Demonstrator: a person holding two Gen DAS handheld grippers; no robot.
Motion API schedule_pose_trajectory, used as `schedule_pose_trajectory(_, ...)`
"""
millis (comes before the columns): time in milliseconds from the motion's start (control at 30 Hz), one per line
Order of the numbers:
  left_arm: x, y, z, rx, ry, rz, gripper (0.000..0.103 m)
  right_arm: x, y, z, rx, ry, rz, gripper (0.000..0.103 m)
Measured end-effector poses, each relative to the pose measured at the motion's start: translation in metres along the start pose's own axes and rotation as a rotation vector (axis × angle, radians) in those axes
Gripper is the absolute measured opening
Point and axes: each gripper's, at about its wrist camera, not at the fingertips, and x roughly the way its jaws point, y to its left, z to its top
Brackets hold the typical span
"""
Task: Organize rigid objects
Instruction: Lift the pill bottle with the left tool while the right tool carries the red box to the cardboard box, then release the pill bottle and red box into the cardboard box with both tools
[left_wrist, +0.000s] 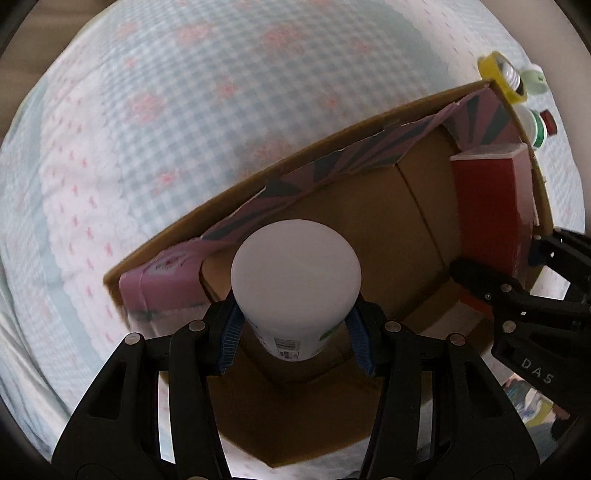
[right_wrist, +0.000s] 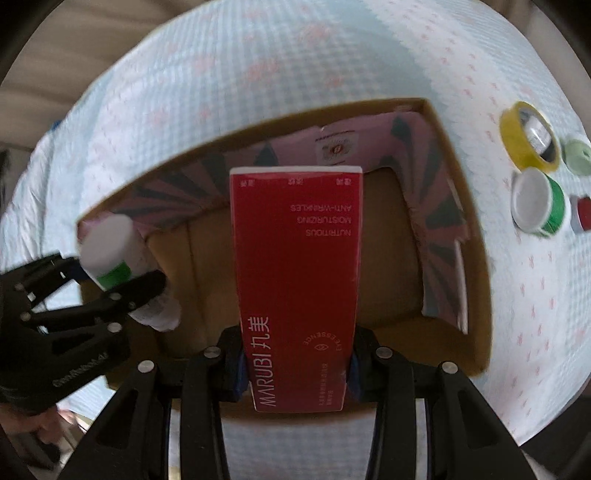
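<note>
Bottle (left_wrist: 295, 280) and red carton (right_wrist: 295, 280), clamped by left gripper (left_wrist: 295, 343) and right gripper (right_wrist: 295, 369), hung over the box (right_wrist: 458, 206); lowering and release seemed next.

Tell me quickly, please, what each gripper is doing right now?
Left gripper: closed on the white bottle, over the cardboard box.
Right gripper: closed on the red carton, over the same box.

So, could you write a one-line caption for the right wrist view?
Right tool holding a red box over the cardboard box, tape rolls lying outside it.
</note>
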Motion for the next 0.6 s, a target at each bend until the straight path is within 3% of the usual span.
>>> schedule_pose_trajectory(67,-0.002,-0.001,0.003,0.018,-0.014,-0.015,0.048,0.005,0.002,0.004,-0.037,0.012,-0.004,0.037)
schedule_pose_trajectory(100,-0.003,-0.002,0.004,0.028,-0.020,-0.014,0.060,0.008,0.003,0.006,-0.060,0.022,-0.006,0.038)
schedule_pose_trajectory(133,-0.006,-0.003,0.005,0.036,-0.030,-0.009,0.094,0.010,0.006,0.007,-0.088,0.027,-0.025,0.037)
schedule_pose_trajectory(167,-0.011,-0.004,0.005,0.047,-0.055,-0.003,0.102,0.012,0.009,0.007,-0.110,0.025,-0.052,0.039)
schedule_pose_trajectory(233,-0.018,-0.004,0.006,0.063,-0.088,-0.006,0.103,0.014,0.012,0.004,-0.137,0.003,-0.064,0.066)
schedule_pose_trajectory(267,-0.020,-0.004,0.007,0.073,-0.091,-0.011,0.103,0.014,0.012,0.003,-0.144,0.007,-0.043,0.103)
schedule_pose_trajectory(433,-0.021,-0.003,0.007,0.072,-0.084,-0.016,0.103,0.017,0.015,-0.004,-0.202,-0.001,-0.035,0.103)
schedule_pose_trajectory(600,-0.030,0.003,0.000,0.023,-0.096,-0.019,0.103,0.008,0.009,-0.007,-0.166,-0.046,-0.007,0.103)
